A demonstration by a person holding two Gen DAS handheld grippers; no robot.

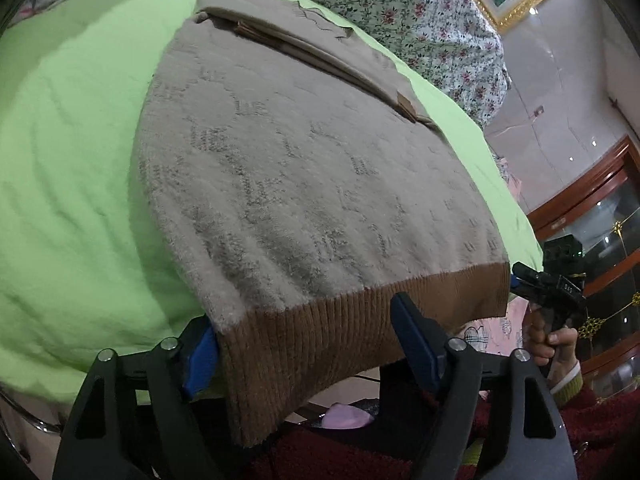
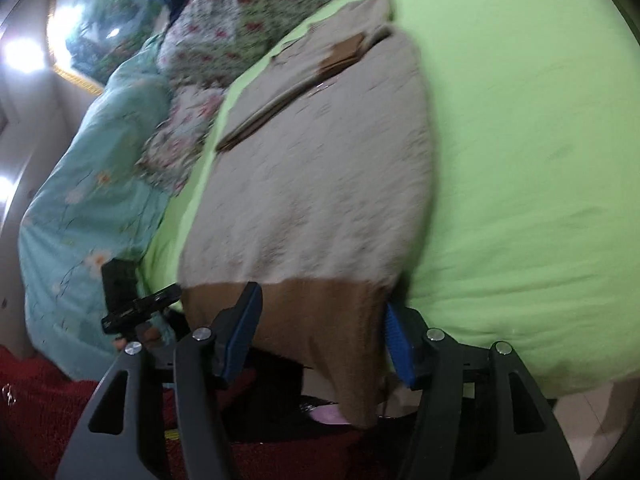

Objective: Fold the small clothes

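A beige knit sweater point(image 1: 300, 160) with a grey pattern lies flat on a green bed sheet point(image 1: 72, 160), its sleeves folded across the far end point(image 1: 280, 36). Its brown ribbed hem point(image 1: 320, 332) hangs over the near bed edge. My left gripper point(image 1: 304, 312) is open, its blue pads point(image 1: 200, 356) standing either side of the hem's left part without pinching it. In the right wrist view the sweater point(image 2: 320, 180) runs away from me, and my right gripper point(image 2: 322, 298) is open around the hem point(image 2: 320, 320). A hand point(image 1: 552, 344) holds the right gripper's handle by the hem's right corner.
Floral quilts point(image 1: 400, 12) are heaped along the far side of the bed, with a teal one point(image 2: 92, 200) at the left. A wooden glass-front cabinet point(image 1: 600, 208) stands at the right. A dark red garment point(image 2: 48, 400) lies below the bed edge. Green sheet point(image 2: 520, 160) lies bare beside the sweater.
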